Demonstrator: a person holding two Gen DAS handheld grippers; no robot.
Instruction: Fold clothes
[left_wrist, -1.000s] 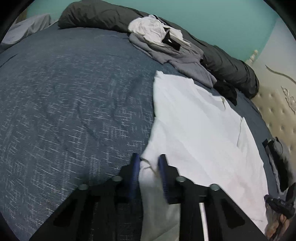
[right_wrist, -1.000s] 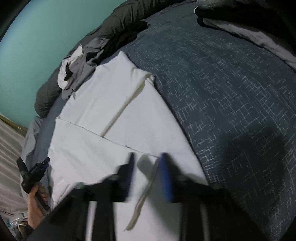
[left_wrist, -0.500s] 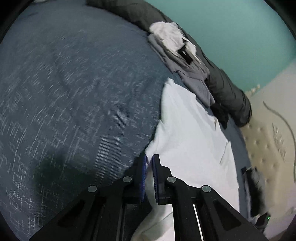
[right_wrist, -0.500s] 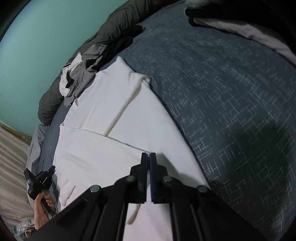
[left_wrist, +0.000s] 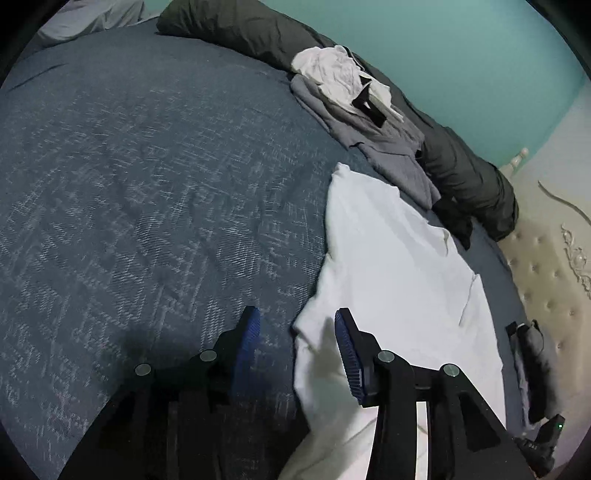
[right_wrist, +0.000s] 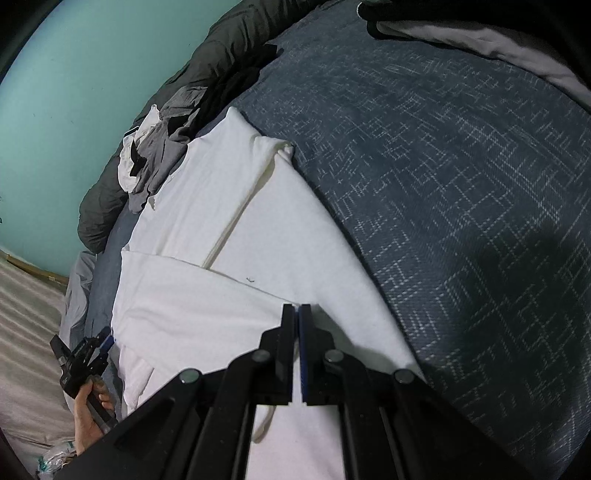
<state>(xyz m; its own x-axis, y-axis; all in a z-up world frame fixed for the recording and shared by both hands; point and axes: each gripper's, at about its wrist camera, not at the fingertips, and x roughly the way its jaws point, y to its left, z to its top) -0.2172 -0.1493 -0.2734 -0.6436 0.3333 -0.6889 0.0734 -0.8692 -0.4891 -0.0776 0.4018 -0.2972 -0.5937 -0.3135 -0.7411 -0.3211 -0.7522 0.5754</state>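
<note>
A white garment (left_wrist: 388, 258) lies spread flat on the blue bedspread (left_wrist: 147, 184), with one part folded over itself. My left gripper (left_wrist: 297, 314) hovers at the garment's near left corner. Its jaws are opening; the corner lies between the blue pads (left_wrist: 347, 350) and neither presses on it. In the right wrist view the garment (right_wrist: 229, 206) shows a long seam and a folded flap. My right gripper (right_wrist: 296, 306) is shut on the flap's edge, and a strip of hem hangs out below the fingers. A hand holding the left gripper (right_wrist: 81, 362) shows at the lower left.
A pile of grey and white clothes (left_wrist: 351, 96) lies against a dark rolled duvet (left_wrist: 469, 177) at the bed's far side. A tufted headboard (left_wrist: 546, 288) and a dark item (left_wrist: 532, 369) flank the right. More grey bedding (right_wrist: 480, 40) lies at the top right.
The left gripper closed on the garment's corner, then opened and let it go. The right gripper closed on the flap's edge and stays shut.
</note>
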